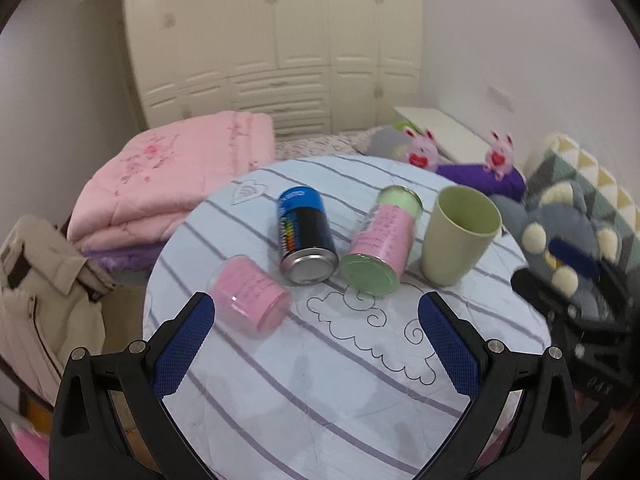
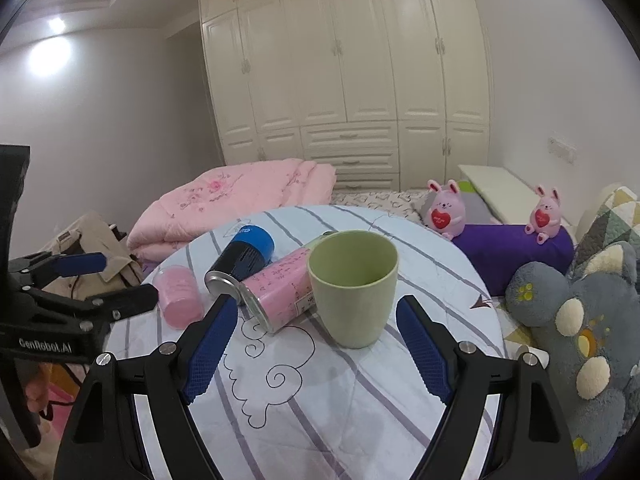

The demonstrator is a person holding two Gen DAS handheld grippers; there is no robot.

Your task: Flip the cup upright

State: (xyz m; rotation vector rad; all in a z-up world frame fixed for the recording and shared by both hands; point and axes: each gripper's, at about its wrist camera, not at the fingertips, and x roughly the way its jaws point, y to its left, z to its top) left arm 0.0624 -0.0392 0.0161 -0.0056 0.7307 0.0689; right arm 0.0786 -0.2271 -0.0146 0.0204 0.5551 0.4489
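Observation:
A light green cup (image 1: 458, 236) stands upright, mouth up, on the round table (image 1: 320, 392) at the right; it also shows in the right wrist view (image 2: 354, 286). My right gripper (image 2: 316, 320) is open and empty, its blue pads (image 2: 424, 352) spread just in front of the cup. My left gripper (image 1: 316, 314) is open and empty over the table's front, its left pad next to a small pink cup (image 1: 250, 300) lying on its side. The left gripper also shows at the far left of the right wrist view (image 2: 124, 280).
A blue-black can (image 1: 304, 236) and a pink can with green ends (image 1: 380, 246) lie on their sides beside the green cup. A folded pink quilt (image 1: 168, 184), plush toys (image 2: 580, 312) and a beige jacket (image 1: 44, 304) surround the table.

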